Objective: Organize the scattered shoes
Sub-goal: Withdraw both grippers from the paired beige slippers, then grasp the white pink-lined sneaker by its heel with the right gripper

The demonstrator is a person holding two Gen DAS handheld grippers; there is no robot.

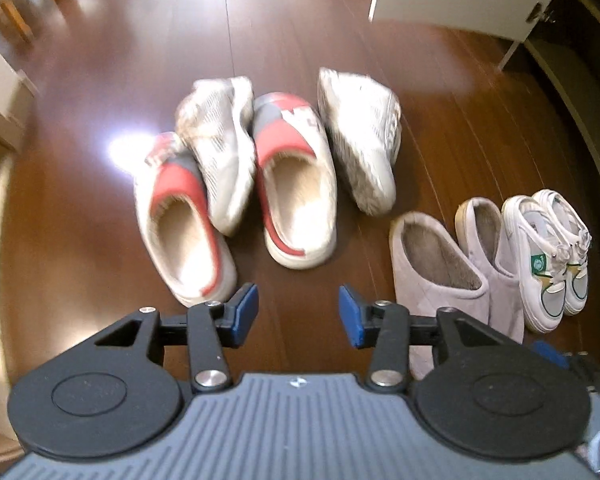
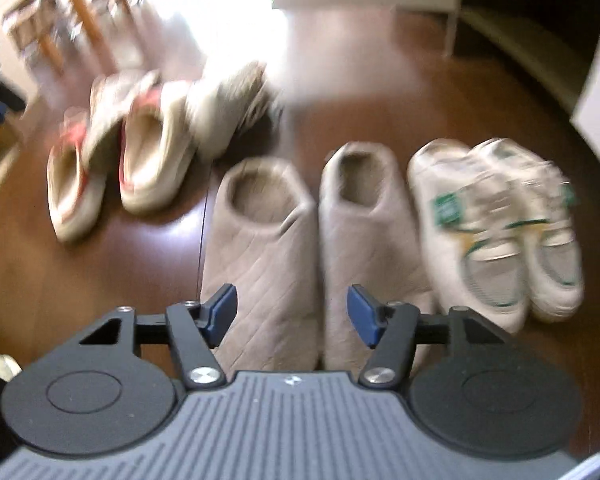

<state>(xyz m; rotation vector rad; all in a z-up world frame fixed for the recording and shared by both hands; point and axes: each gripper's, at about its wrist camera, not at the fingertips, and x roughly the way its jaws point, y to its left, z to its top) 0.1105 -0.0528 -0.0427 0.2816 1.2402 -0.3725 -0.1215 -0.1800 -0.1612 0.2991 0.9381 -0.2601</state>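
Both jaws gape, holding nothing. Just ahead of the left hand-held gripper (image 1: pixel 299 310), red-trimmed slippers (image 1: pixel 298 184) tangle with white sneakers (image 1: pixel 358 136) on the floor (image 1: pixel 100 92); best lift the overlapping sneaker first. Grey slippers (image 2: pixel 260 248) sit paired beneath the right hand-held gripper (image 2: pixel 292 314)

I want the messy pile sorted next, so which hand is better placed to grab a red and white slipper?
Left. The left gripper is open right before the red and white slippers, with floor between its fingers. The right gripper faces the grey slippers, already paired.
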